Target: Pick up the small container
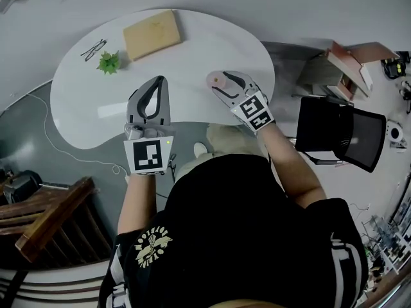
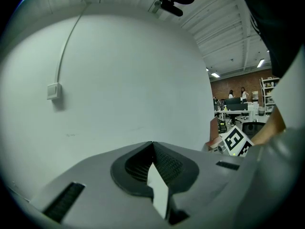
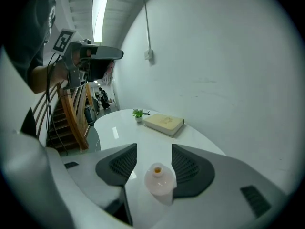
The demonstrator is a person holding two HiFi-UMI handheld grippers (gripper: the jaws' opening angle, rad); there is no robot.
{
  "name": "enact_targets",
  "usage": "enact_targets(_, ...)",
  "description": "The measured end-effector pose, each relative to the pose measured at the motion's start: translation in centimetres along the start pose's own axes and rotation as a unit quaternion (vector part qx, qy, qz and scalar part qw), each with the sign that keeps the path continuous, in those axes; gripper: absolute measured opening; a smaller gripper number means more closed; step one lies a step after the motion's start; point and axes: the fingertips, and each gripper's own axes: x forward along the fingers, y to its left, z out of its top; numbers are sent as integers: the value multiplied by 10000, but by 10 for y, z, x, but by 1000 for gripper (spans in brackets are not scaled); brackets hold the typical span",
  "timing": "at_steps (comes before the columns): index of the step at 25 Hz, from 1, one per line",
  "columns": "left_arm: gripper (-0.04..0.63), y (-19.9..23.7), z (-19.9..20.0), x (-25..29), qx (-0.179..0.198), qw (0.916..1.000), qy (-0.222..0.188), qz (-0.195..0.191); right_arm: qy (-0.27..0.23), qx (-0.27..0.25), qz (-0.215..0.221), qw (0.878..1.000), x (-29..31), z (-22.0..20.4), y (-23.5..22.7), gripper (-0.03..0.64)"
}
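Observation:
The small container (image 3: pixel 159 178), a pale pink translucent pot with an orange spot on its top, stands on the white table (image 1: pixel 192 50) near its right front edge. My right gripper (image 3: pixel 154 148) is open around it: the container rests close against the right pad, with a gap to the left pad. From the head view the container (image 1: pixel 215 81) shows between the right gripper's (image 1: pixel 219 82) jaws. My left gripper (image 1: pixel 160 80) hovers over the table's front middle, its jaws together with nothing held. In its own view the left gripper (image 2: pixel 152 144) faces a bare white wall.
A tan book (image 1: pixel 152 34), a small green plant (image 1: pixel 108 62) and glasses (image 1: pixel 94 49) lie at the table's far side. A black chair (image 1: pixel 347 132) and cardboard boxes (image 1: pixel 347 63) stand to the right. A wooden stair (image 1: pixel 45 217) is at the lower left.

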Motion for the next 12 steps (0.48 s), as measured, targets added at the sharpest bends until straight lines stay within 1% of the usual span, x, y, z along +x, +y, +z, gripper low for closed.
enact_targets(7,21,-2,-16,20,-27,9997,258,27,286,-92,211,9993,27,-34,-6,216)
enact_targets(10,21,-2,-24,25,-69,9993,360,39,377,-346,287,9983,39,-42,-7,202)
enact_targets(12,21,-1,-30,26,-85,9990,437,60,447,-569,269,9970,46,-46,-8,178)
